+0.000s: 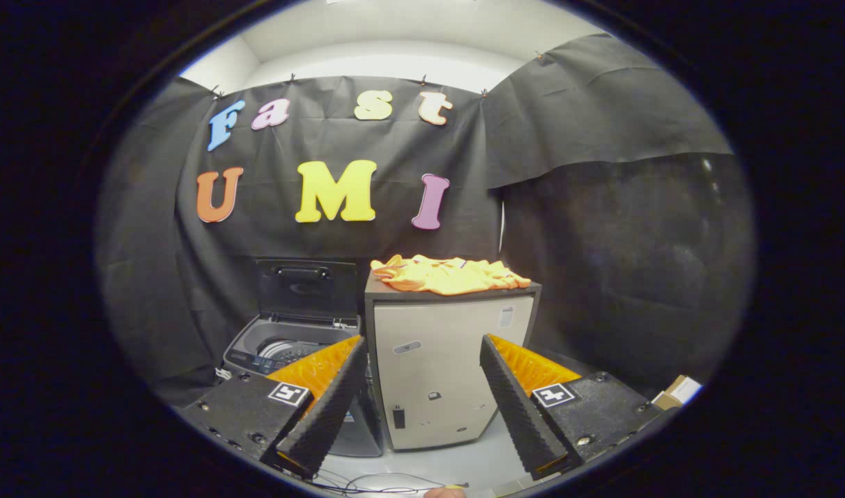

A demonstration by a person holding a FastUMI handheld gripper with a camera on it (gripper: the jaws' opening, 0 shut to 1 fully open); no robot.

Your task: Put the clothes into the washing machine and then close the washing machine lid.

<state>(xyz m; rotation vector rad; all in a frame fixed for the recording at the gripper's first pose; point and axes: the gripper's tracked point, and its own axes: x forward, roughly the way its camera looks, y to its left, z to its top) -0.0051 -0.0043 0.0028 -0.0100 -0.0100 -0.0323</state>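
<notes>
Black-draped booth: crumpled orange clothes heaped atop a pale boxy cabinet, beside the grey top-loading washing machine, lid raised for loading. Hand-held gripper spread wide, empty, well short of them.

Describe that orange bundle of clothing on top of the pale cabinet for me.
The crumpled bright orange garment looks like thin, soft fabric with a small striped patch near its middle. It lies loosely heaped, spread flat across the dark top of the pale grey cabinet, beside the open-lidded washing machine. The open gripper is well short of it; nothing touches it.
</notes>
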